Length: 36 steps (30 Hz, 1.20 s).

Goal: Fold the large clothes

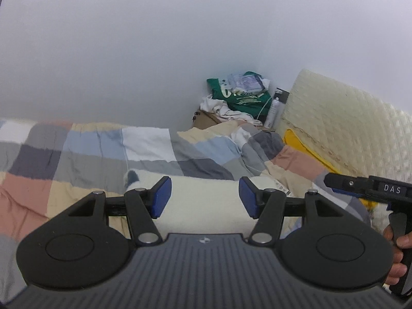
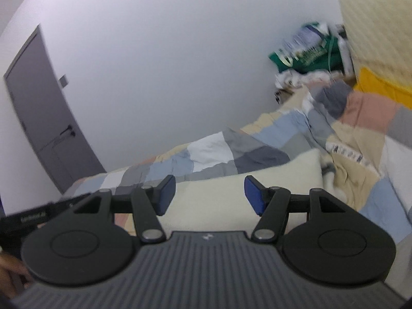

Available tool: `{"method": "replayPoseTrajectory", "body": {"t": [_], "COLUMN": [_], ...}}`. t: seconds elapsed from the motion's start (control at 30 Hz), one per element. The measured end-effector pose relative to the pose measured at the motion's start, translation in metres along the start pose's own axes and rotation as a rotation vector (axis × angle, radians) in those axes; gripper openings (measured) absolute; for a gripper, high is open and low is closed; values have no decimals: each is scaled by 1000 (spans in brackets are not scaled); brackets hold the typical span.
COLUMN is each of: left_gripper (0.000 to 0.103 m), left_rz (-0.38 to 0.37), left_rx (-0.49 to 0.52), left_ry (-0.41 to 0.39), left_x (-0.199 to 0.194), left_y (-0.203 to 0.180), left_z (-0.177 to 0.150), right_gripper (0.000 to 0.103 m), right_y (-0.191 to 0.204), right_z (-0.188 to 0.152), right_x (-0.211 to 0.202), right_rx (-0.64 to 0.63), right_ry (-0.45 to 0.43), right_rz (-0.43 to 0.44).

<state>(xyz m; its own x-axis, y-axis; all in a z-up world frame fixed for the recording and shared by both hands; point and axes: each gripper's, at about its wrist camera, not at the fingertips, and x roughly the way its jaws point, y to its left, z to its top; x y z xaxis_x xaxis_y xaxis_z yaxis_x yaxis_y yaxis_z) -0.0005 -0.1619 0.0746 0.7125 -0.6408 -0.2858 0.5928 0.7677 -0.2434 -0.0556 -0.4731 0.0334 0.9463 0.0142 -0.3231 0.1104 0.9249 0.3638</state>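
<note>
A cream fleecy garment [image 1: 206, 206] lies on the patchwork quilt [image 1: 90, 154], folded into a long band. My left gripper [image 1: 205, 197] hovers above it, open, its blue pads apart with nothing pressed between them. In the right wrist view the same cream garment [image 2: 219, 206] shows behind my right gripper [image 2: 209, 195], which is also open and holds nothing. One of the right gripper's fingers [image 1: 334, 180] enters the left wrist view from the right, with a hand [image 1: 399, 257] on its handle.
A pile of clothes with a green shirt [image 1: 244, 97] sits on a box in the corner, beside a spray can [image 1: 273, 113]. A cream quilted headboard [image 1: 347, 134] and a yellow cloth [image 1: 303, 146] stand at the right. A grey door [image 2: 43, 118] is at the far left.
</note>
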Motion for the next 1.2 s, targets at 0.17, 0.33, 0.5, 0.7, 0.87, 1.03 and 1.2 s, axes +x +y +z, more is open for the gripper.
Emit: {"method": "replayPoseTrajectory", "body": {"t": [0.17, 0.33, 0.5, 0.7, 0.87, 1.03, 1.2], "left_gripper": [64, 64, 64, 64, 64, 64, 64], "left_rz": [14, 19, 12, 21, 18, 19, 19], "left_rx": [62, 52, 4, 12, 27, 32, 30], "left_ry": [-11, -16, -26, -36, -29, -15, 3], "left_x": [-18, -31, -40, -41, -39, -34, -28], "left_y": [-16, -14, -4, -2, -5, -5, -4], "left_z": [-23, -47, -59, -70, -72, -75, -76], "right_gripper": [63, 63, 63, 63, 63, 63, 63], "right_y": [16, 21, 27, 34, 33, 31, 30], "right_z": [-18, -40, -59, -73, -83, -87, -87], "right_x": [-12, -18, -19, -24, -23, -20, -19], "right_rx": [-58, -85, -118, -159, -157, -149, -148], "right_ry": [-9, -4, 13, 16, 34, 47, 43], "right_rz": [3, -8, -32, -57, -74, -87, -80]}}
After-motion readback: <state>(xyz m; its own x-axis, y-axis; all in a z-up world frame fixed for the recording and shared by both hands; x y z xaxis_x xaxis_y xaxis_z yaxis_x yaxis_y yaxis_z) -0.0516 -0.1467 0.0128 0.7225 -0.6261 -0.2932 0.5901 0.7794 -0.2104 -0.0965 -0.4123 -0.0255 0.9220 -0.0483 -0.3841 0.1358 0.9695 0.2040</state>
